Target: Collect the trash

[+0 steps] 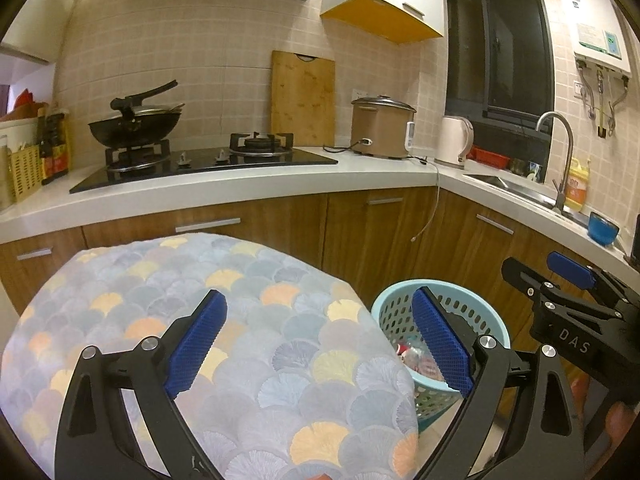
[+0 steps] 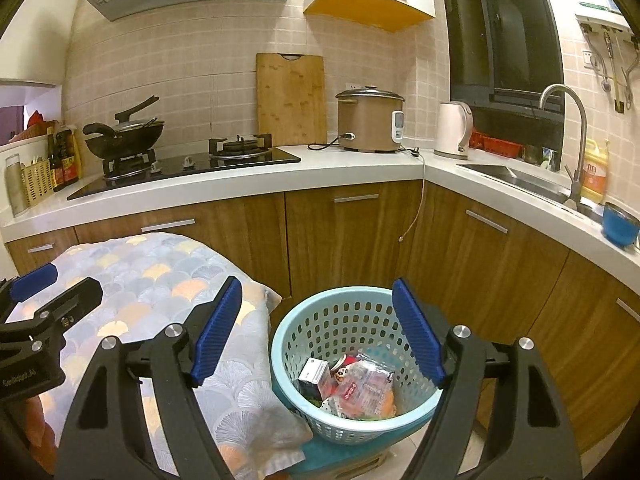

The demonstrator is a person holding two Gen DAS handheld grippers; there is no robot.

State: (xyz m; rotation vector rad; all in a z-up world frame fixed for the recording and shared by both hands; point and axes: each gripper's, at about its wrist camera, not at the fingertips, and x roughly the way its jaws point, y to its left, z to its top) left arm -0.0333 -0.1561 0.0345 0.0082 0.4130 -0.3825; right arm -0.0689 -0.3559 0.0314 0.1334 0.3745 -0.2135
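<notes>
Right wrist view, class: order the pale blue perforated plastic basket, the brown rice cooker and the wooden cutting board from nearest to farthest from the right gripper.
1. Pale blue perforated plastic basket, directly below the right gripper.
2. Brown rice cooker, on the counter.
3. Wooden cutting board, against the tiled wall.

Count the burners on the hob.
2. The left burner sits under the black wok; the right burner is bare, in front of the cutting board. No others show.

Light-blue perforated basket (image 2: 352, 364) stands upright, holding crumpled wrappers (image 2: 360, 390).
</notes>
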